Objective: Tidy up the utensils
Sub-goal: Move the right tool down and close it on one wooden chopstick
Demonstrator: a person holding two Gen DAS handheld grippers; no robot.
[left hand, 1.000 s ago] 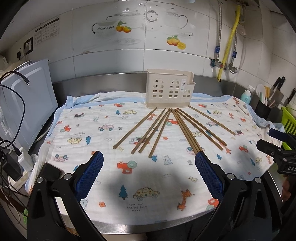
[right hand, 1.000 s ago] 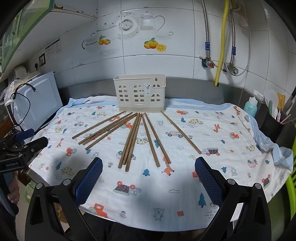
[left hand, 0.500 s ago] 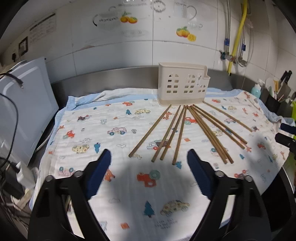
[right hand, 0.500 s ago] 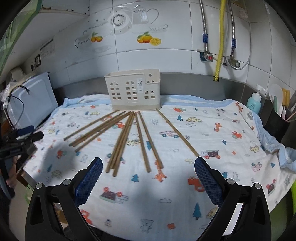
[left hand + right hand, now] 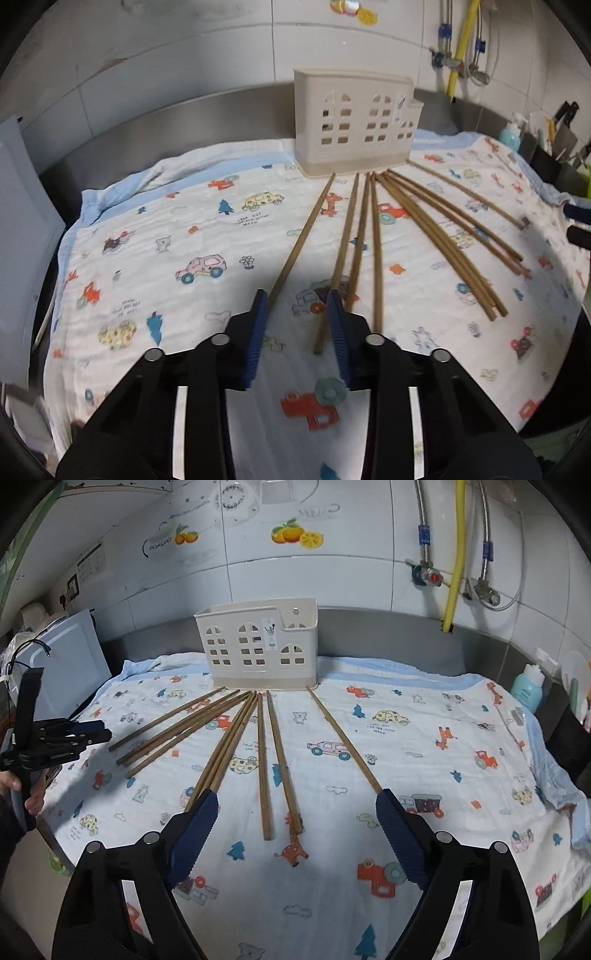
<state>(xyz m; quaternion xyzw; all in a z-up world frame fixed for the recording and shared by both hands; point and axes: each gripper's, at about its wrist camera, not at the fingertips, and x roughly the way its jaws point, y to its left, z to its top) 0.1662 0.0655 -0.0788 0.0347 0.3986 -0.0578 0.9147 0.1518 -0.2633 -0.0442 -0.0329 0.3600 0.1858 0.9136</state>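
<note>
Closing our left gripper (image 5: 295,306) over the near ends of the chopsticks (image 5: 373,251), we show the approach to a first pick. Its jaws are narrowing but grip nothing yet: the leftmost chopstick (image 5: 303,236) ends just beside the left pad, and the second chopstick (image 5: 338,266) runs down between the pads toward the right one. Our right gripper (image 5: 295,805) is wide, its jaws just beginning to close, with two chopsticks lying between its pads, untouched. All the chopsticks fan out on the printed cloth (image 5: 424,760) covering the table, their far ends meeting at the foot of the cream utensil holder (image 5: 258,646), which stands upright and apparently empty. To do this step well, we judge, each gripper should centre on one stick, pinch near its end, and lift cleanly so that neighbouring sticks and the soft cloth are not dragged along.
</note>
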